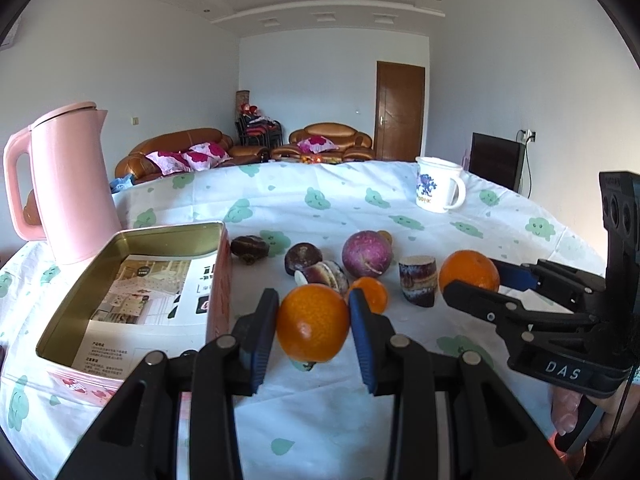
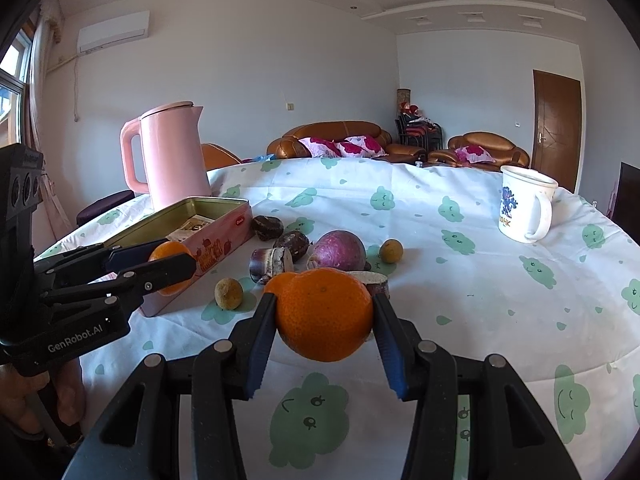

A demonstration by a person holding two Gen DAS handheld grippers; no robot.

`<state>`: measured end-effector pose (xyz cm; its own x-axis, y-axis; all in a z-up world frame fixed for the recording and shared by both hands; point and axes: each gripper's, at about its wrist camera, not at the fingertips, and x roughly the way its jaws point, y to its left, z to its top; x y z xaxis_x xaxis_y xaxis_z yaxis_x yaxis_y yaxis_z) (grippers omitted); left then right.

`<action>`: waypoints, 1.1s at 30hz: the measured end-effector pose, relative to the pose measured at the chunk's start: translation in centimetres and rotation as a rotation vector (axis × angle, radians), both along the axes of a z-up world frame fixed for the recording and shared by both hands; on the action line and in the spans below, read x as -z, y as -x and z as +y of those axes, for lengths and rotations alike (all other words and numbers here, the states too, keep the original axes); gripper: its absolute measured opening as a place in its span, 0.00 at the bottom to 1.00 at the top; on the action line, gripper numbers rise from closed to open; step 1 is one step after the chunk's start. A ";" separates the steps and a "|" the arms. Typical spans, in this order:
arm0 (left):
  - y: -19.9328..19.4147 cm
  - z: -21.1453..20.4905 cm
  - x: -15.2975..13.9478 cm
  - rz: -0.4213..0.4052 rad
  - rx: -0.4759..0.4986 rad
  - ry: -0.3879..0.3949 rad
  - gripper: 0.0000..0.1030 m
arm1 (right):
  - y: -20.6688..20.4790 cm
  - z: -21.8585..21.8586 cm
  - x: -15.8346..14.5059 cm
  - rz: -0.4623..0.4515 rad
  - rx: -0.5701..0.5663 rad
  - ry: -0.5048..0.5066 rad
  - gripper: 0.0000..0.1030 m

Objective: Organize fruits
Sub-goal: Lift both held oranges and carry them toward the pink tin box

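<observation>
On the cloud-print tablecloth (image 2: 460,280) in a living room I see three oranges, with my left gripper (image 1: 313,312) clamped on one orange (image 1: 313,322) and my right gripper (image 2: 324,308) on another orange (image 2: 325,314).

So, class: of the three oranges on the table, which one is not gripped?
The small orange lying on the cloth; the left gripper and right gripper each clamp a bigger one.

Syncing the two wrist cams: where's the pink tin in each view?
Left wrist: the pink tin sits lower left, open top facing up, just left of the left tongs and their orange.
Right wrist: the tin lies left of centre, partly behind the left tongs.
Shared landmark: the pink kettle stands just behind the tin.
</observation>
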<state>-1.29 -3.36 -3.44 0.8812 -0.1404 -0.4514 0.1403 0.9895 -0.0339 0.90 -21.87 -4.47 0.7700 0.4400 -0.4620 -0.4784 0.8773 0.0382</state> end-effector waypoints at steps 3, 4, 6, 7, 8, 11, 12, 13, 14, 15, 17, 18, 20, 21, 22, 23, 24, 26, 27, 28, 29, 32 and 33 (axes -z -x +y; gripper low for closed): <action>0.2 0.0 -0.1 -0.009 0.001 0.002 0.36 | 0.1 0.0 0.0 -0.006 -0.003 -0.002 0.48; 0.2 0.0 -0.1 -0.012 0.000 0.001 0.36 | 0.2 0.0 0.0 -0.007 -0.003 -0.002 0.48; 0.2 -0.1 -0.1 -0.015 0.002 0.000 0.36 | 0.1 0.0 0.0 -0.008 -0.004 -0.003 0.48; 0.3 -0.1 -0.1 -0.017 0.002 -0.001 0.36 | 0.2 -0.1 0.0 -0.010 -0.003 -0.003 0.48; 0.3 -0.1 -0.1 -0.019 0.002 -0.003 0.36 | 0.2 -0.1 0.0 -0.012 -0.003 -0.004 0.48; 0.4 -0.1 -0.1 -0.023 0.000 -0.005 0.36 | 0.3 -0.2 -0.1 -0.019 -0.004 -0.007 0.48; 0.4 -0.1 -0.2 -0.025 0.000 -0.006 0.36 | 0.4 -0.2 -0.2 -0.021 -0.004 -0.008 0.48; 0.5 -0.2 -0.2 -0.027 -0.001 -0.006 0.36 | 0.4 -0.2 -0.2 -0.024 -0.004 -0.009 0.48; 0.5 -0.2 -0.2 -0.029 -0.003 -0.006 0.36 | 0.5 -0.2 -0.2 -0.026 -0.004 -0.010 0.48; 0.5 -0.2 -0.2 -0.031 -0.003 -0.006 0.36 | 0.5 -0.2 -0.2 -0.029 -0.004 -0.011 0.48; 0.6 -0.2 -0.2 -0.035 -0.005 -0.008 0.36 | 0.6 -0.2 -0.2 -0.034 -0.005 -0.013 0.48; 0.6 -0.2 -0.3 -0.038 -0.006 -0.009 0.36 | 0.6 -0.2 -0.2 -0.036 -0.006 -0.013 0.48; 0.8 -0.3 -0.3 -0.046 -0.006 -0.011 0.36 | 0.7 -0.2 -0.2 -0.041 -0.007 -0.014 0.48; 0.8 -0.3 -0.3 -0.050 -0.007 -0.014 0.36 | 0.7 -0.2 -0.2 -0.043 -0.007 -0.015 0.48; 0.9 -0.3 -0.4 -0.056 -0.007 -0.015 0.36 | 0.7 -0.2 -0.3 -0.045 -0.007 -0.016 0.48; 1.0 -0.4 -0.4 -0.060 -0.006 -0.016 0.36 | 0.7 -0.2 -0.3 -0.048 -0.008 -0.018 0.48; 1.0 -0.4 -0.4 -0.063 -0.006 -0.017 0.36 | 0.8 -0.3 -0.3 -0.051 -0.009 -0.019 0.48; 1.1 -0.4 -0.4 -0.067 -0.006 -0.017 0.36 | 0.9 -0.3 -0.3 -0.057 -0.010 -0.019 0.48; 1.1 -0.4 -0.5 -0.068 -0.006 -0.017 0.36 | 0.9 -0.3 -0.3 -0.059 -0.011 -0.020 0.48; 1.1 -0.4 -0.5 -0.071 -0.006 -0.016 0.36 | 0.9 -0.3 -0.3 -0.060 -0.012 -0.021 0.48; 1.1 -0.4 -0.5 -0.073 -0.007 -0.016 0.36 | 1.0 -0.3 -0.3 -0.064 -0.012 -0.022 0.48; 1.3 -0.4 -0.6 -0.087 -0.009 -0.016 0.36 | 1.1 -0.3 -0.3 -0.073 -0.015 -0.025 0.48; 1.4 -0.4 -0.6 -0.091 -0.010 -0.017 0.36 | 1.2 -0.3 -0.4 -0.076 -0.016 -0.026 0.48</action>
